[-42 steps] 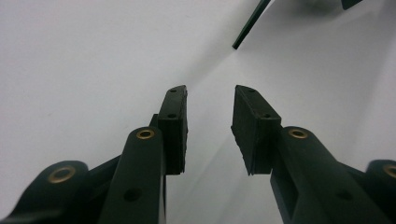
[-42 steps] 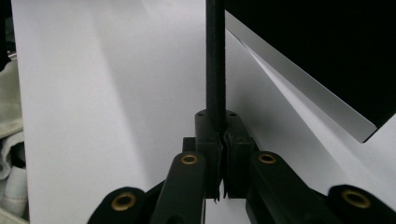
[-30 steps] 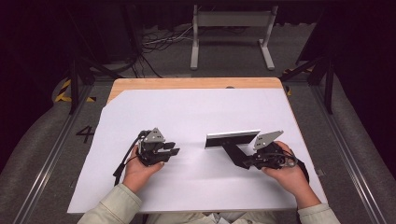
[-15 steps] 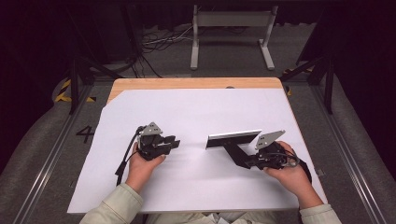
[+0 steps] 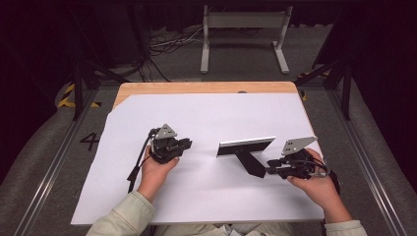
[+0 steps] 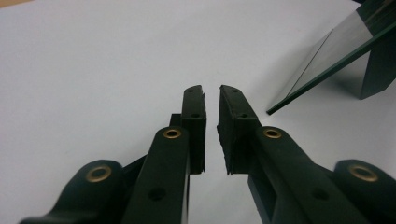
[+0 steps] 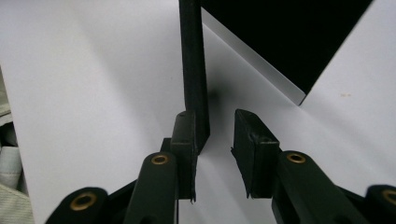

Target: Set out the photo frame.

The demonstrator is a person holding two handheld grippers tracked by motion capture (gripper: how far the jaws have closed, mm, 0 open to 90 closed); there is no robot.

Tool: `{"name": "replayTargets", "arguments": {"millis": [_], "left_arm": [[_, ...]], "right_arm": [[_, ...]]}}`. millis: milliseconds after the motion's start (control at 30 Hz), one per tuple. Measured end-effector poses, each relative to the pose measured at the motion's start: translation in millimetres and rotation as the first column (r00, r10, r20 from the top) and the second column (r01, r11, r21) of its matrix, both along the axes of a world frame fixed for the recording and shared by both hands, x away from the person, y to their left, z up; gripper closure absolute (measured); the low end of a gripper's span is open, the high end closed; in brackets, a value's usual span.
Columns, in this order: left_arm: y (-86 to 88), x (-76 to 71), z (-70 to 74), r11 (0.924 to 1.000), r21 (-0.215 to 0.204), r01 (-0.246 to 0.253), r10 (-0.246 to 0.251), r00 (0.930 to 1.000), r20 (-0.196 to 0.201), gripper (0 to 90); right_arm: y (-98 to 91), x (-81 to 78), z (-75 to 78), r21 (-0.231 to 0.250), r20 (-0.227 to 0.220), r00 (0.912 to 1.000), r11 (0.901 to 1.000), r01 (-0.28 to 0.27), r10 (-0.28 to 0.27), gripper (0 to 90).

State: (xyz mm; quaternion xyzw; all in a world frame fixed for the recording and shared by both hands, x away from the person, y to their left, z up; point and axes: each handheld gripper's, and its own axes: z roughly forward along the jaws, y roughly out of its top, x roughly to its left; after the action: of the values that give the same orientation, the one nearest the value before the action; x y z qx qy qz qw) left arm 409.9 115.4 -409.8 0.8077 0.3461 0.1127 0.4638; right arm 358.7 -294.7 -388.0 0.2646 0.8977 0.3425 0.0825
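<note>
A dark panel (image 5: 246, 146) stands tilted on a black support leg (image 5: 252, 164) on the white sheet (image 5: 196, 113). My right gripper (image 5: 269, 169) sits at the near end of that leg. In the right gripper view the leg (image 7: 192, 60) runs up from beside the left pad, the right pad stands clear of it, and the right gripper (image 7: 215, 116) has just been opening. My left gripper (image 5: 187, 143) rests left of the panel. Its jaws (image 6: 211, 93) have just been closing to a narrow gap with nothing between them. The panel's edge (image 6: 327, 51) shows ahead to the right.
The sheet covers most of a wooden table (image 5: 196, 87). A white metal frame (image 5: 243, 19) and cables lie on the floor beyond it. Dark posts and floor rails flank the table on both sides.
The left gripper's jaws have narrowed from wide to almost together. The right gripper's jaws have spread off the support leg and that hand has drawn slightly to the right. The panel has stayed put.
</note>
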Motion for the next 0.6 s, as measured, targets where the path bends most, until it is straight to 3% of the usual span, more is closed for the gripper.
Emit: {"name": "replayTargets", "arguments": {"millis": [333,600], "left_arm": [[-20.3,-2.7,7.9,0.9986,0.022,0.047,-0.048,0.9971,0.058,87.6],[-34.8,6.4,1.2,0.9980,0.024,0.058,-0.059,0.9970,0.051,90.0]], "right_arm": [[-16.6,-4.6,9.5,0.045,0.038,0.9976,0.9975,0.056,-0.057,76.7],[-27.6,-3.8,10.7,0.067,0.000,0.9942,0.9920,0.107,-0.107,85.9]]}}
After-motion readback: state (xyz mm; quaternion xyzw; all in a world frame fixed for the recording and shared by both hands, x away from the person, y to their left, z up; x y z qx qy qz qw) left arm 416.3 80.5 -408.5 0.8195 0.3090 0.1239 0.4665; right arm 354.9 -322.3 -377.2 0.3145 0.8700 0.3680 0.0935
